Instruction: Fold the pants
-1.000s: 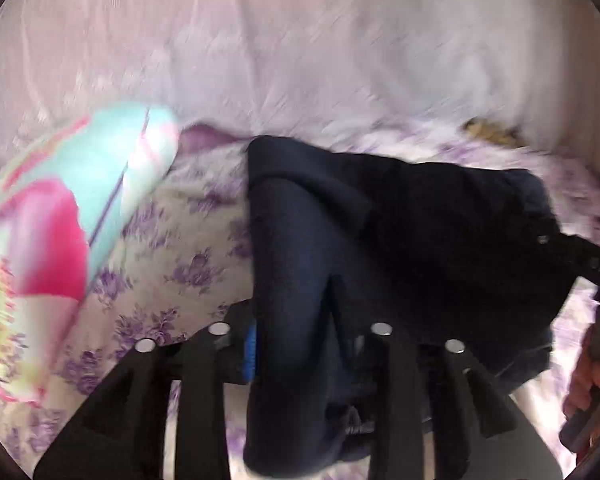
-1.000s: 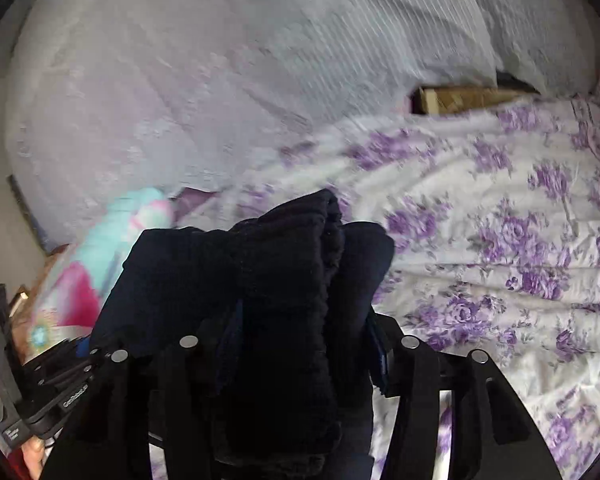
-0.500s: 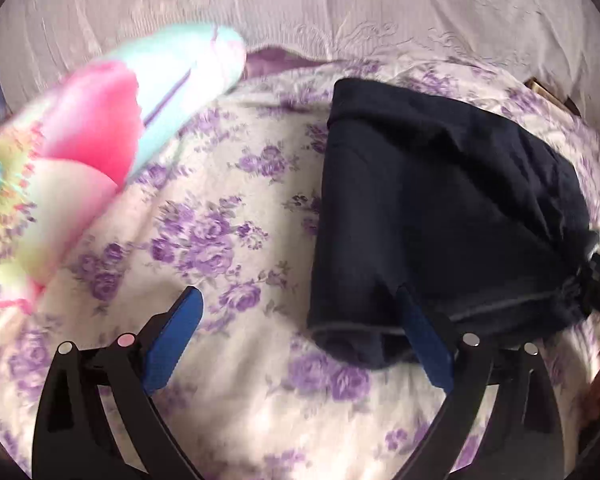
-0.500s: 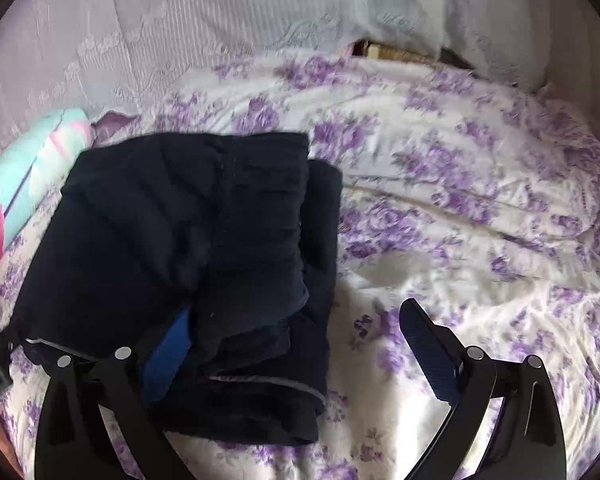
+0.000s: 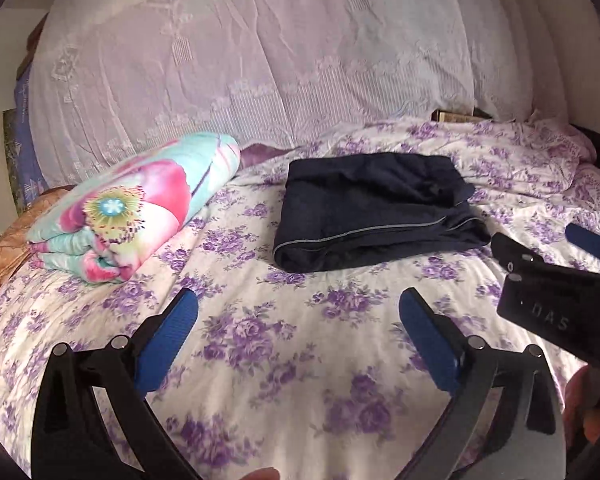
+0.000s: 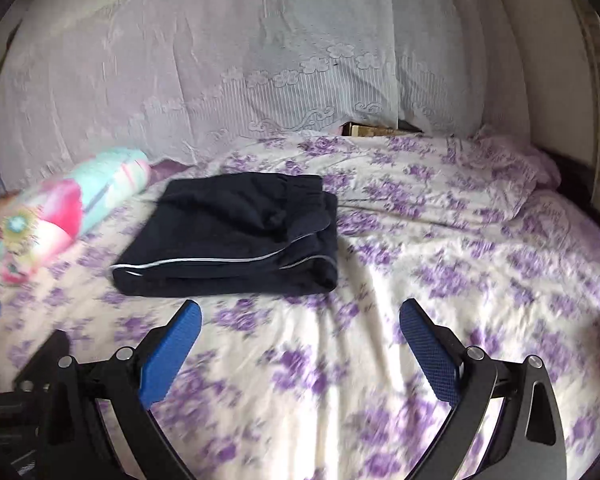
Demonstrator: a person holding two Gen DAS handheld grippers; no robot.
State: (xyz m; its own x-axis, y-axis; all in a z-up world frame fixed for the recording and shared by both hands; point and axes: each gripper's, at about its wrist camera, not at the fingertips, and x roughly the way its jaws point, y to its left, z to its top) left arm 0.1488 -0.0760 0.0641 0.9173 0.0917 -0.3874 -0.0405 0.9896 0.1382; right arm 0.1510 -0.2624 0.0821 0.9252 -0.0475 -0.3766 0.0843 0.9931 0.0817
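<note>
The dark navy pants [image 5: 372,208] lie folded in a flat rectangle on the purple-flowered bedsheet [image 5: 284,344], a thin grey stripe along the near edge. They also show in the right wrist view [image 6: 236,236]. My left gripper [image 5: 298,304] is open and empty, held back from the pants over bare sheet. My right gripper [image 6: 300,314] is open and empty, just short of the pants' near edge. The right gripper's black body shows at the right of the left wrist view [image 5: 556,280].
A rolled turquoise and pink blanket [image 5: 136,212] lies left of the pants. A white lace curtain [image 5: 260,60] hangs behind the bed. A rumpled pillow [image 6: 500,176] in the same flowered cloth lies at the back right.
Both grippers let go of the pants, opened and pulled back. The pants went from held up to lying folded on the bed.
</note>
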